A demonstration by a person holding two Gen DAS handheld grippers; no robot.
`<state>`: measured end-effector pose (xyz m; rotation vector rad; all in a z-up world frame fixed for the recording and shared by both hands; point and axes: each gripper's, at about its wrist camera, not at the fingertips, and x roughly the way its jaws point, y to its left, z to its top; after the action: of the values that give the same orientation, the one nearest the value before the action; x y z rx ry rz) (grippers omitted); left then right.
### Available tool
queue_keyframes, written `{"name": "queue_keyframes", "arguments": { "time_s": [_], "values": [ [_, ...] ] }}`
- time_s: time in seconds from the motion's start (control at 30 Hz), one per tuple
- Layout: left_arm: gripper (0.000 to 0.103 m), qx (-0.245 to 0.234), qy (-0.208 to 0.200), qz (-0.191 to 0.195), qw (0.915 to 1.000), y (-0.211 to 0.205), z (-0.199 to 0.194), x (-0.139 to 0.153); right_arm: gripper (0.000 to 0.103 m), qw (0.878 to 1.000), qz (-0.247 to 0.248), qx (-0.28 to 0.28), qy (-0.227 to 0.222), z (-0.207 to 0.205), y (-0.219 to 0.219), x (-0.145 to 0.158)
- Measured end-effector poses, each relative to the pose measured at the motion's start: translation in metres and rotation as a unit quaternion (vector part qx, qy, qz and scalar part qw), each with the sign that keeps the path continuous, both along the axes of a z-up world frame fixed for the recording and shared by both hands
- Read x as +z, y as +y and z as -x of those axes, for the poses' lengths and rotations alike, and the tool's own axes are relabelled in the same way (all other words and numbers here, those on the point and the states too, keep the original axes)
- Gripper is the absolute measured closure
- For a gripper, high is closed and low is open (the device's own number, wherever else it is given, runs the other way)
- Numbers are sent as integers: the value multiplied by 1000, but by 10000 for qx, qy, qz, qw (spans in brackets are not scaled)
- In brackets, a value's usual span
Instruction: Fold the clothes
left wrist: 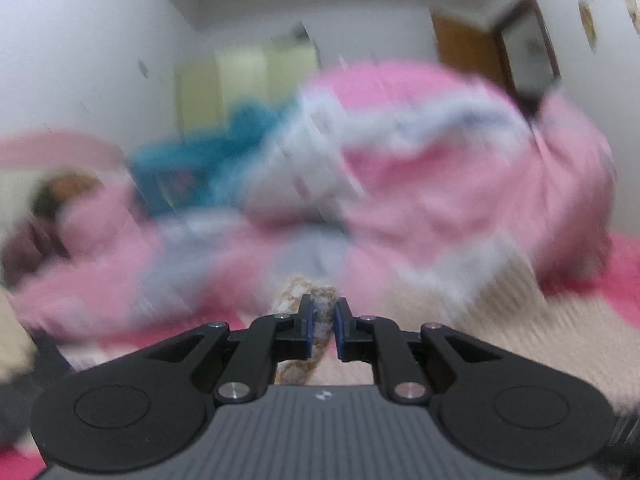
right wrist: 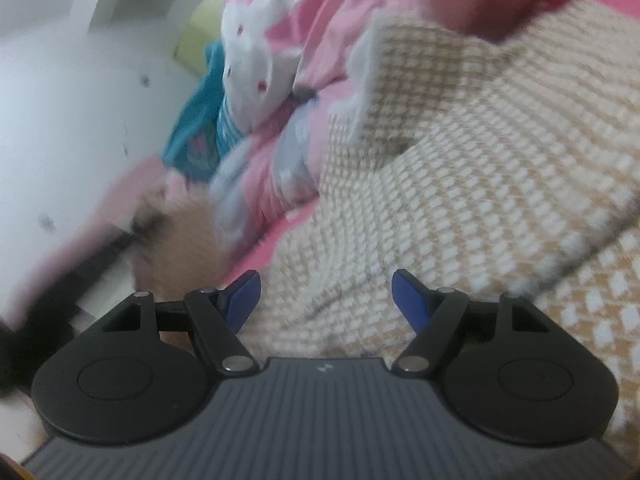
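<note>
Between the left gripper (left wrist: 323, 320) pads, clenched, sits an edge of the beige-and-white waffle-knit garment (right wrist: 460, 184); cloth spreads rightward over the pink bedding (left wrist: 624, 280). Right gripper (right wrist: 325, 300), released, hovers directly above its middle, nearer the loose span.

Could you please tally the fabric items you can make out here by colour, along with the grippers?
Beige checked knit: 1, an edge pinched in the left hand-held gripper
Pink patterned bedding: 1
Teal cloth: 1
Hand-held grippers: 2, the right hand-held gripper open above the knit
Total: 5; blur may hide more.
</note>
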<state>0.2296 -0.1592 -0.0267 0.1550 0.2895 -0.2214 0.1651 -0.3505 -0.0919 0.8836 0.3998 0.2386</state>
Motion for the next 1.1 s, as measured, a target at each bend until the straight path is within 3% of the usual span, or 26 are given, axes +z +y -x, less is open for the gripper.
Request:
{"name": "queue_keyframes", "arguments": {
  "time_s": [0.1, 0.13, 0.2, 0.27, 0.33, 0.43, 0.5, 0.6, 0.8, 0.93, 1.0, 1.1],
  "values": [
    [86, -255, 916, -177, 9953, -23, -14, -37, 30, 9963, -853, -75, -125, 3, -19, -10],
    [79, -334, 1134, -205, 9928, -25, -18, -46, 30, 9938, -1099, -88, -164, 4, -24, -14],
    [74, -542, 1177, -126, 9915, -21, -16, -47, 30, 9915, -1284, -85, -187, 4, -27, -16],
    [52, -849, 1249, 0, 9885, -15, -14, -39, 30, 9910, -1325, -72, -188, 3, -27, -16],
    [50, -1132, 1305, 94, 9849, -8, -10, -31, 30, 9927, -1197, -50, -150, 2, -24, -13],
    [50, -1259, 1237, -116, 9842, 7, 2, -17, 30, 9946, -1025, -38, -132, 3, -21, -10],
    [50, -1214, 1278, 8, 9843, 30, 10, -9, 30, 9954, -950, -37, -137, 5, -19, -9],
    [48, -911, 1383, 366, 9855, 75, 16, -2, 30, 9964, -836, -36, -145, 7, -17, -8],
    [48, 159, 1262, 829, 9884, 171, 10, -1, 30, 9975, -693, -13, -159, 13, -12, -3],
    [49, 755, 1238, 1480, 9783, 229, 6, -6, 32, 9976, -647, 221, -75, 5, 2, 15],
    [50, 991, 1285, 1656, 9727, 250, 2, -8, 32, 9984, -412, 394, 19, -8, 17, 32],
    [50, 1329, 1333, 1734, 9667, 269, -6, -11, 33, 9970, 268, 466, 555, -40, 44, 48]
  ]
}}
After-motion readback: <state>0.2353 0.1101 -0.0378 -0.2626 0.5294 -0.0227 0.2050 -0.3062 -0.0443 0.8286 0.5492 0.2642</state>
